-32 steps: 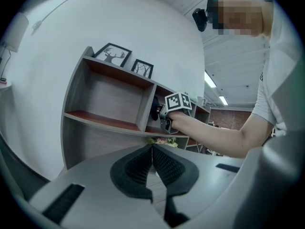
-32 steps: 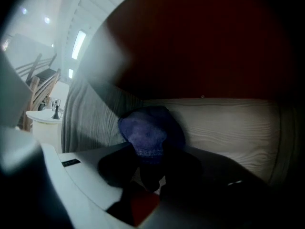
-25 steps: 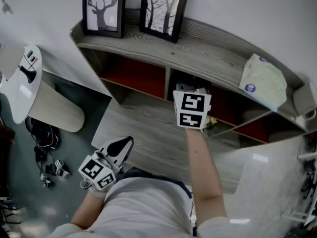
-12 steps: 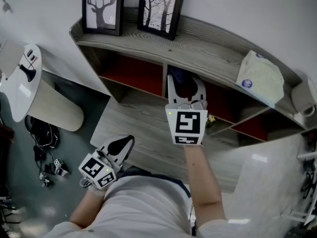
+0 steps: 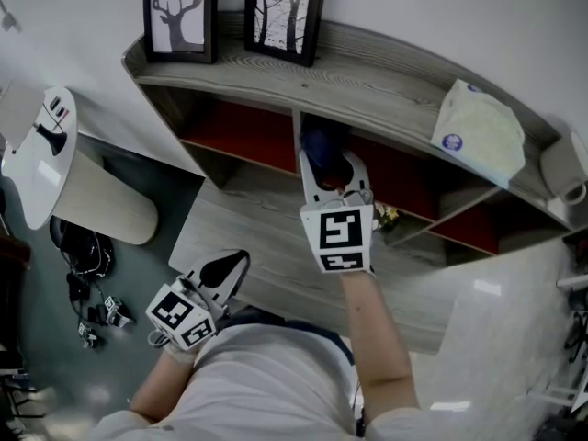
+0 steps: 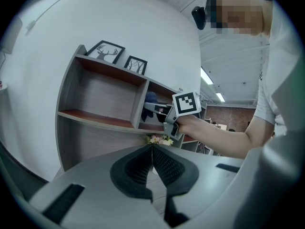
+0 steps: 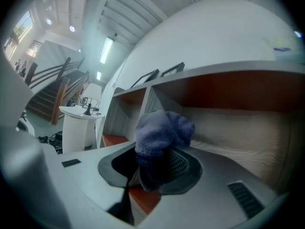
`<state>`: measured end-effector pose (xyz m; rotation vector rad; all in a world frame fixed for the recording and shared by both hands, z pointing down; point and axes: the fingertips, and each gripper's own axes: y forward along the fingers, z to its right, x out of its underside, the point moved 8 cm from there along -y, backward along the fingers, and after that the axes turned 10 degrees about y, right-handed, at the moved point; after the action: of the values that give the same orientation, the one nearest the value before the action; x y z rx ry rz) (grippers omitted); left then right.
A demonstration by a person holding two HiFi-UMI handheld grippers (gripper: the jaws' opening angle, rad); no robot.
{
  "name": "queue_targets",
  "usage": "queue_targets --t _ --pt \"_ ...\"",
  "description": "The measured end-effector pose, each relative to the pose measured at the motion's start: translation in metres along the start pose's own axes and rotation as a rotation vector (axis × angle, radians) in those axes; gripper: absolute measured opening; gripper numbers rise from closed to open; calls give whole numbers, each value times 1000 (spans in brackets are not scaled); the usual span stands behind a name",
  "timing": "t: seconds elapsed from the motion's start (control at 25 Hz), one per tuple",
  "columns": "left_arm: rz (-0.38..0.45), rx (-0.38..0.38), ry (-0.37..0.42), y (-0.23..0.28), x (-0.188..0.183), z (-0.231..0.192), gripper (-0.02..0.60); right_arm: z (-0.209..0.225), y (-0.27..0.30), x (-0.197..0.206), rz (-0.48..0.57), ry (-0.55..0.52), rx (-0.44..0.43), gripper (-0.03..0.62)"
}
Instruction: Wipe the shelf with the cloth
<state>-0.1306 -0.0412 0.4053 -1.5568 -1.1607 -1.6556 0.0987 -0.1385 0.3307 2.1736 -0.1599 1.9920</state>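
The grey wooden shelf (image 5: 386,85) has red-backed compartments under its top board. My right gripper (image 5: 329,165) is shut on a bunched blue cloth (image 5: 323,143) and reaches into the mouth of the middle compartment, by the upright divider. In the right gripper view the cloth (image 7: 162,130) bulges out from between the jaws of the right gripper (image 7: 153,162), above the pale compartment floor (image 7: 238,142). My left gripper (image 5: 223,270) hangs low near my body, shut with nothing in it; its pads (image 6: 157,163) meet. From the left gripper view I see the right gripper (image 6: 164,116) at the shelf.
Two framed pictures (image 5: 175,12) (image 5: 280,12) stand on the shelf top, with a tissue pack (image 5: 478,131) further right. Small flowers (image 5: 386,217) sit on the lower board. A white round table (image 5: 46,150) and cables (image 5: 83,283) are on the left.
My right gripper has pushed forward with the cloth, from in front of the shelf into the middle compartment's opening. The left gripper has stayed put.
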Motion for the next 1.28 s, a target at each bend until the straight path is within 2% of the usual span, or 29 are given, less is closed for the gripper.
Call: queue_targets --t 0.36,0.64,0.96,1.08,1.28 --pt "-11 2 -9 6 3 -1 17 5 14 46 -199 -17 -45 127" --pt "-21 -5 -19 9 4 -7 17 17 32 50 -320 -38 -56 127" --pt "-28 -9 -27 13 5 -12 17 45 63 47 -375 -81 21 133" --pt "-32 -14 -30 13 5 -15 17 49 68 46 -392 -72 25 135" --pt "-31 -16 -37 12 6 -17 15 47 54 43 -385 -87 55 215"
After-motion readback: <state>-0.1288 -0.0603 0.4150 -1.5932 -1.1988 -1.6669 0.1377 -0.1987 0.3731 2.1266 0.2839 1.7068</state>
